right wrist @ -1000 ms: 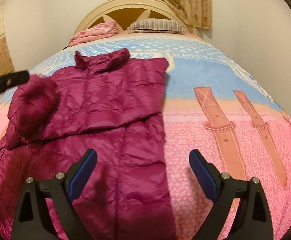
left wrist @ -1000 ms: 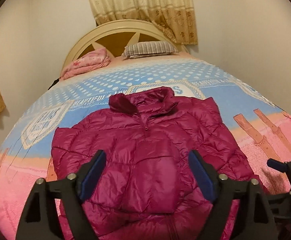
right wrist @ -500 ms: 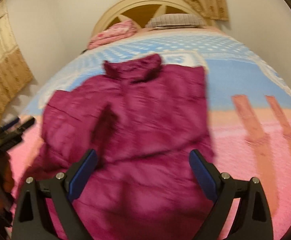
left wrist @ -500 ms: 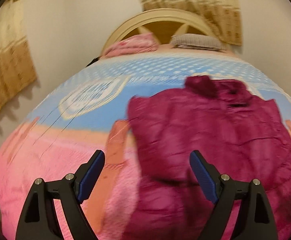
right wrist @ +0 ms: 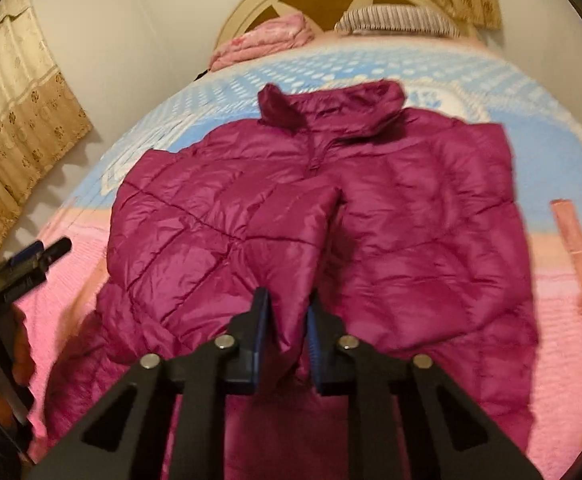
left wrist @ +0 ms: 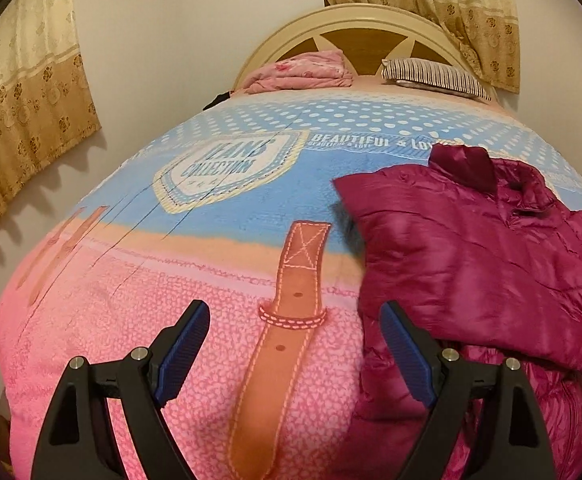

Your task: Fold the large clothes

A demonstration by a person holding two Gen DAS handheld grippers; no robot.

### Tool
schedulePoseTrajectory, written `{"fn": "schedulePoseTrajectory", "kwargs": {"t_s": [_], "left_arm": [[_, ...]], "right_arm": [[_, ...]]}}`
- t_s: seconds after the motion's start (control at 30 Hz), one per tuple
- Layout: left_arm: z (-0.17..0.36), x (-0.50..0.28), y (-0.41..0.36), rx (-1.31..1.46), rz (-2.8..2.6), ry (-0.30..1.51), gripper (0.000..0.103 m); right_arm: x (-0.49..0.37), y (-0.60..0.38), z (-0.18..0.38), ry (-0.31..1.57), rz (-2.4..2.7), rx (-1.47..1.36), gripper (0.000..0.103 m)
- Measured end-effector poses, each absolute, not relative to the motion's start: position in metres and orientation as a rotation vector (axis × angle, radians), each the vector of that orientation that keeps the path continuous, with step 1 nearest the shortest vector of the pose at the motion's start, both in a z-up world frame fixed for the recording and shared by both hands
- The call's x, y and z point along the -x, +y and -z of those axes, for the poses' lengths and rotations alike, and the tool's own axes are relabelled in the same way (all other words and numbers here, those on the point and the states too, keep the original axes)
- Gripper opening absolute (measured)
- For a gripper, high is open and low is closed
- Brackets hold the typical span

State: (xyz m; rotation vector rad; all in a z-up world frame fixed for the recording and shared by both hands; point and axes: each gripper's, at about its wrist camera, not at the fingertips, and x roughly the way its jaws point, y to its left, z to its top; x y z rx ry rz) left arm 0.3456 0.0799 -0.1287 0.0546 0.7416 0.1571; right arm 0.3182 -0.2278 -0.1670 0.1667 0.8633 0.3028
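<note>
A magenta puffer jacket (right wrist: 411, 220) lies face up on the bed, collar toward the headboard, one sleeve (right wrist: 231, 240) folded across its chest. My right gripper (right wrist: 289, 320) sits at the cuff end of that sleeve; its jaws are closing, with the fabric pinched between the blue pads. My left gripper (left wrist: 295, 356) stands open over bare bedspread, just left of the jacket (left wrist: 471, 260), nothing between its fingers. In the right wrist view the left gripper (right wrist: 23, 264) shows at the left edge, held by a hand.
The bedspread (left wrist: 171, 280) is pink near me and blue farther off. A folded pink blanket (left wrist: 299, 72) and a striped pillow (left wrist: 435, 76) lie by the headboard (left wrist: 355, 24). Curtains (left wrist: 23, 112) hang on the wall left of the bed.
My left gripper swung left off the jacket and now hovers over the bedspread. My right gripper moved left over the jacket and its jaws went from wide open to pinching the folded sleeve.
</note>
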Motion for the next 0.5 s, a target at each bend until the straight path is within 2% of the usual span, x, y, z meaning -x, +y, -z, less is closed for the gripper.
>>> {"fn": "schedulePoseTrajectory", "kwargs": {"t_s": [0.5], "left_arm": [[0.112,-0.38,0.024,-0.091,-0.062,0.755,0.087]], "right_arm": [[-0.307,-0.255,0.179,0.903,-0.228,-0.113,0.022]]}}
